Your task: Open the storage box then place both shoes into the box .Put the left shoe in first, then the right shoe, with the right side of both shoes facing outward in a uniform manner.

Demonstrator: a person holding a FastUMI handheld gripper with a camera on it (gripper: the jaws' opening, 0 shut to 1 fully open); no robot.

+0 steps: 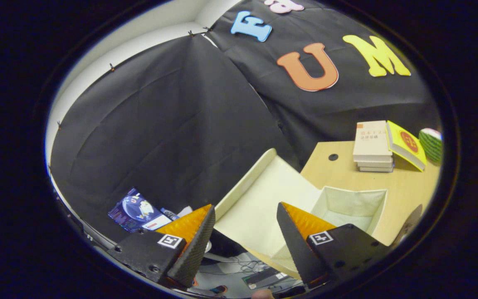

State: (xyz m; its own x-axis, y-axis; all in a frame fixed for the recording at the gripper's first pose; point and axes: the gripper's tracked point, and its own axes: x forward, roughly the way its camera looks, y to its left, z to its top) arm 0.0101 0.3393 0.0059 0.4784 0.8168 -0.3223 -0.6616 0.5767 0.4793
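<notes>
The hand-held gripper (245, 224) is hanging tilted above the edge of the table (405, 195), its two fingers standing well apart and gripping nothing — the cream lid (259, 195) of the storage box (357, 203) is showing in the gap between them. The box is sitting on the light wooden table just ahead of the right finger, and its lid is lying swung open, stretching away from the box over the table's edge. The inside of the box is showing pale fabric walls; its floor is partly hidden behind the finger, so whether anything is lying in it cannot be told.

Beyond the box, at the far side of the table, a stack of books (372, 147) is resting — with a yellow book (407, 145) leaning against it and a watermelon-patterned ball (431, 143) just beside that. Below the left finger, off the table, a dark blue printed carton (137, 209) is lying near some cables.
</notes>
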